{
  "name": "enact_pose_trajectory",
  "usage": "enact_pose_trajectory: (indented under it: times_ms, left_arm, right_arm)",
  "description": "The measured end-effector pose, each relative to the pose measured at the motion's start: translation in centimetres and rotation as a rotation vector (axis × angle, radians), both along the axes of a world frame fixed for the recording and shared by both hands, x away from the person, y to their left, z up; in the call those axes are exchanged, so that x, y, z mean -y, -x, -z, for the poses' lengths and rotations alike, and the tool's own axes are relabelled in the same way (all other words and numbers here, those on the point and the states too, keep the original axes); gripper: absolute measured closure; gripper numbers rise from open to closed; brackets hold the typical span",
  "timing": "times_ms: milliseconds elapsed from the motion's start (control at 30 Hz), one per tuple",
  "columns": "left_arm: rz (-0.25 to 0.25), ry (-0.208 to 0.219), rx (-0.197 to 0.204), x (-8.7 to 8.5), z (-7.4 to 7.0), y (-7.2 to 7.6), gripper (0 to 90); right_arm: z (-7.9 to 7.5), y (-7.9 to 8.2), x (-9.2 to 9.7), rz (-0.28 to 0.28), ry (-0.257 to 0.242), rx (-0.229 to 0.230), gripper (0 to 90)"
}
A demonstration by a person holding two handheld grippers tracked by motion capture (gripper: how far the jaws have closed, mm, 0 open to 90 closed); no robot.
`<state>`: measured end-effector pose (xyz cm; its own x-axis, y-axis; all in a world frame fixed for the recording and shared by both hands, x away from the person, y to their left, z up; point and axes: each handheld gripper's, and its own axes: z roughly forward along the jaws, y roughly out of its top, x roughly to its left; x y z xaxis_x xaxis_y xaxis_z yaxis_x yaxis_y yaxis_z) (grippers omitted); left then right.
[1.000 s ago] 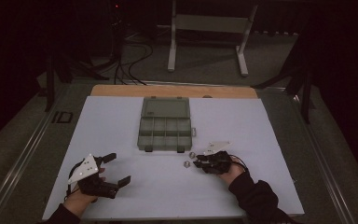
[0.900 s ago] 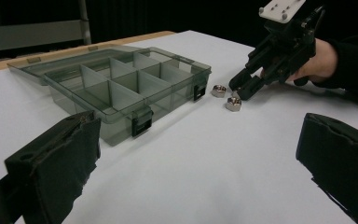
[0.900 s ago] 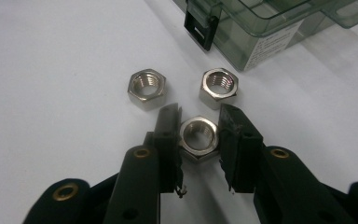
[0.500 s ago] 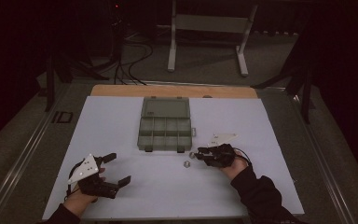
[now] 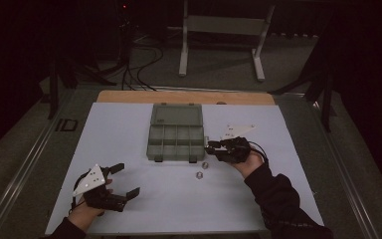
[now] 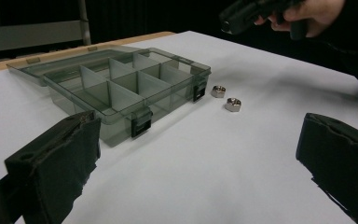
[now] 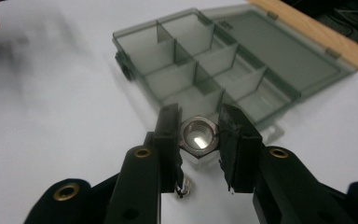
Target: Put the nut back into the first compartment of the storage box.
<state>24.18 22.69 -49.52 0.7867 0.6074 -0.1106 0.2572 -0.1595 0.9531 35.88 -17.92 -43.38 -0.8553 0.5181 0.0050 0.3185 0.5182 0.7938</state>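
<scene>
The right gripper [image 7: 196,135] pinches a metal nut [image 7: 197,136] between its two black jaws, held in the air just off the near right corner of an open, grey plastic compartment box [image 5: 175,134] on a white table [image 5: 129,124]. Two more nuts [image 5: 201,170] lie on the table just in front of the box. Near the table's front left, the left gripper [image 5: 120,180] rests with jaws spread wide and nothing between them.
</scene>
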Motion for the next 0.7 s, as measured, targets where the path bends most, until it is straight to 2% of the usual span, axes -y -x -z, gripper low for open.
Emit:
enact_pose_trajectory:
  times_ms: [67, 333, 533, 567, 600, 700]
  left_arm:
    - [0.000, 0.000, 0.000, 0.0, 0.0, 0.0, 0.4]
    - [0.002, 0.001, 0.002, -0.1, 0.0, 0.0, 0.4]
    - [0.005, 0.002, 0.003, -0.1, 0.0, 0.1, 0.4]
    - [0.006, 0.002, 0.003, -0.1, 0.0, 0.1, 0.4]
    - [0.006, 0.002, 0.004, 0.0, 0.0, 0.1, 0.4]
    - [0.007, 0.002, 0.003, -0.1, 0.0, 0.1, 0.4]
  right_arm:
    - [-0.5, -0.6, -0.6, -0.006, -0.006, -0.009, 70.1]
    - [-1.9, -2.7, -3.3, -0.039, 0.001, 0.009, 70.1]
    - [-2.6, -4.4, -5.8, -0.054, -0.001, 0.012, 70.1]
    - [-2.8, -4.9, -6.6, -0.063, -0.008, 0.020, 70.1]
    - [-2.8, -4.9, -6.6, -0.063, -0.008, 0.020, 70.1]
    - [-2.6, -5.6, -8.2, -0.080, 0.003, 0.014, 70.1]
